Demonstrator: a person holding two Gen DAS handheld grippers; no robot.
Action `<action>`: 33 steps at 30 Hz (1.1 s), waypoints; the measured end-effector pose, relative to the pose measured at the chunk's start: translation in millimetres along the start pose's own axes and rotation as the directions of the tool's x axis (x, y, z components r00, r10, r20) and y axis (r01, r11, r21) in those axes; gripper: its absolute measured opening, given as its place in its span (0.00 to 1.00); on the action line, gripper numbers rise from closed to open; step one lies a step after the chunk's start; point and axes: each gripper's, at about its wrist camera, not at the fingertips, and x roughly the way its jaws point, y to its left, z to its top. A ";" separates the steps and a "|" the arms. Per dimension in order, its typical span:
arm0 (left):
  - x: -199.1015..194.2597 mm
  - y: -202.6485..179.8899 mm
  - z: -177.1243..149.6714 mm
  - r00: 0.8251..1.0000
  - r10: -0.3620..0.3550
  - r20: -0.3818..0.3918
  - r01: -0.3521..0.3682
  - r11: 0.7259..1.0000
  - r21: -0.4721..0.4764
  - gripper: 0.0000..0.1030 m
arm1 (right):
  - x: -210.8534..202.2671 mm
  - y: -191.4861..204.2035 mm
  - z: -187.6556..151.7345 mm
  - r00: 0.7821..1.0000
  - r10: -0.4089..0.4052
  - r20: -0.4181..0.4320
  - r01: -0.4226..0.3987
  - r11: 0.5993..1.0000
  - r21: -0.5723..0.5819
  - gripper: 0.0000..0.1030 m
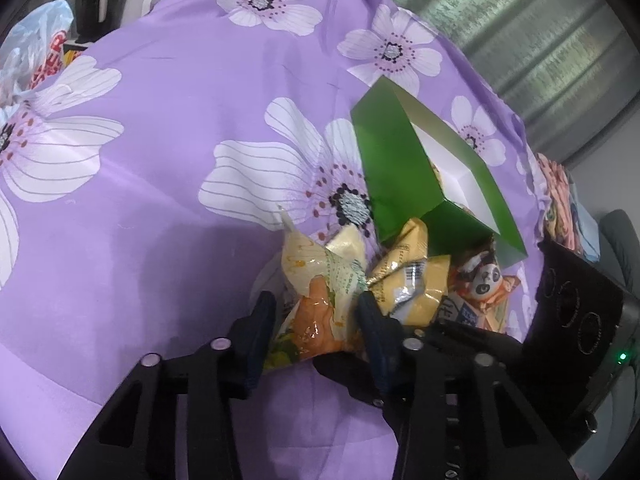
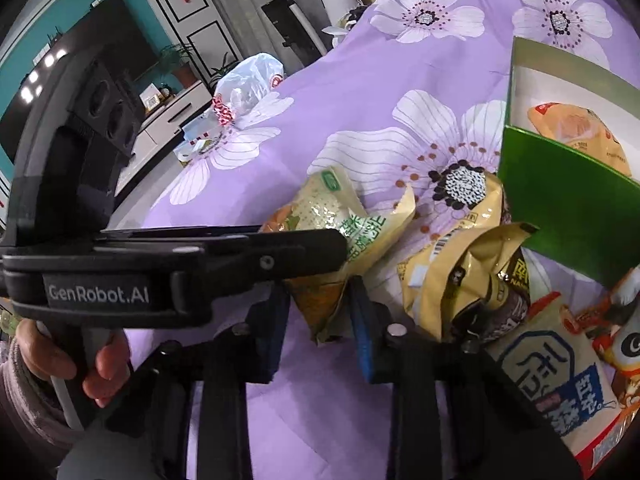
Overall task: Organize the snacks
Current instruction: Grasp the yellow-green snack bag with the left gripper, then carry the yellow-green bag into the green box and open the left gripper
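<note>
A yellow and orange snack packet (image 1: 316,280) with green print lies on the purple flowered cloth (image 1: 160,200). My left gripper (image 1: 316,320) is shut on its middle. In the right wrist view the same packet (image 2: 336,208) has its lower end between the blue pads of my right gripper (image 2: 320,320), which press on it. The left gripper's finger (image 2: 312,246) crosses above it there. A green box (image 1: 392,168) stands open and tilted just beyond the packet. Inside the box (image 2: 560,208) lies an orange packet (image 2: 576,128).
More snacks lie piled in front of the box: a crumpled yellow packet (image 2: 452,280), a panda packet (image 1: 484,280) and a white and blue packet (image 2: 560,392). A plastic bag (image 2: 248,80) sits at the cloth's far left edge. A hand (image 2: 100,368) holds the left gripper's handle.
</note>
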 end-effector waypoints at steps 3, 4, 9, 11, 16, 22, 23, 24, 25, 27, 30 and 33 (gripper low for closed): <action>-2.8 -5.3 -2.0 1.000 0.004 0.006 -0.004 1.000 0.020 0.36 | -2.0 -1.7 -2.1 1.000 0.004 0.006 -0.004 1.000 0.013 0.24; -3.4 -6.7 -1.6 1.000 0.004 0.009 -0.004 1.000 0.022 0.36 | -3.6 -0.3 -2.6 1.000 0.000 0.010 0.000 1.000 0.008 0.23; -19.6 -20.5 -6.9 0.999 -0.008 0.036 0.006 0.999 0.052 0.36 | -19.4 9.8 -6.0 0.999 -0.008 0.048 0.009 1.000 -0.020 0.21; -28.1 -31.2 -10.4 0.999 -0.010 0.050 0.006 0.997 0.083 0.36 | -28.9 13.7 -8.6 0.998 -0.008 0.067 0.010 1.000 -0.029 0.21; -43.7 -56.7 -18.8 0.997 -0.045 0.066 0.036 0.990 0.133 0.36 | -61.7 23.6 -18.5 0.992 -0.026 0.126 0.032 0.999 -0.044 0.21; -53.1 -90.5 -31.1 0.995 -0.075 0.067 0.059 0.977 0.207 0.36 | -99.1 26.5 -35.3 0.983 -0.050 0.175 0.056 0.998 -0.029 0.21; -54.4 -95.6 -33.2 0.995 -0.077 0.065 0.061 0.974 0.217 0.36 | -105.9 26.6 -38.6 0.981 -0.059 0.184 0.064 0.998 -0.026 0.21; -55.2 -100.5 -34.6 0.995 -0.080 0.064 0.064 0.972 0.227 0.36 | -109.5 26.7 -40.4 0.980 -0.063 0.189 0.069 0.997 -0.022 0.21; -56.2 -106.6 -36.3 0.994 -0.084 0.063 0.067 0.969 0.240 0.36 | -114.6 26.1 -42.9 0.978 -0.069 0.196 0.073 0.997 -0.018 0.21; -57.5 -117.3 -39.2 0.994 -0.091 0.059 0.073 0.962 0.262 0.36 | -124.7 25.1 -48.1 0.974 -0.078 0.212 0.082 0.997 -0.010 0.21; -57.6 -133.0 -42.1 0.994 -0.095 0.053 0.075 0.953 0.294 0.36 | -139.3 21.5 -55.5 0.968 -0.090 0.233 0.092 0.996 0.006 0.21; -57.7 -145.4 -45.4 0.993 -0.106 0.046 0.087 0.946 0.313 0.36 | -152.7 18.6 -60.8 0.961 -0.108 0.256 0.107 0.994 0.018 0.21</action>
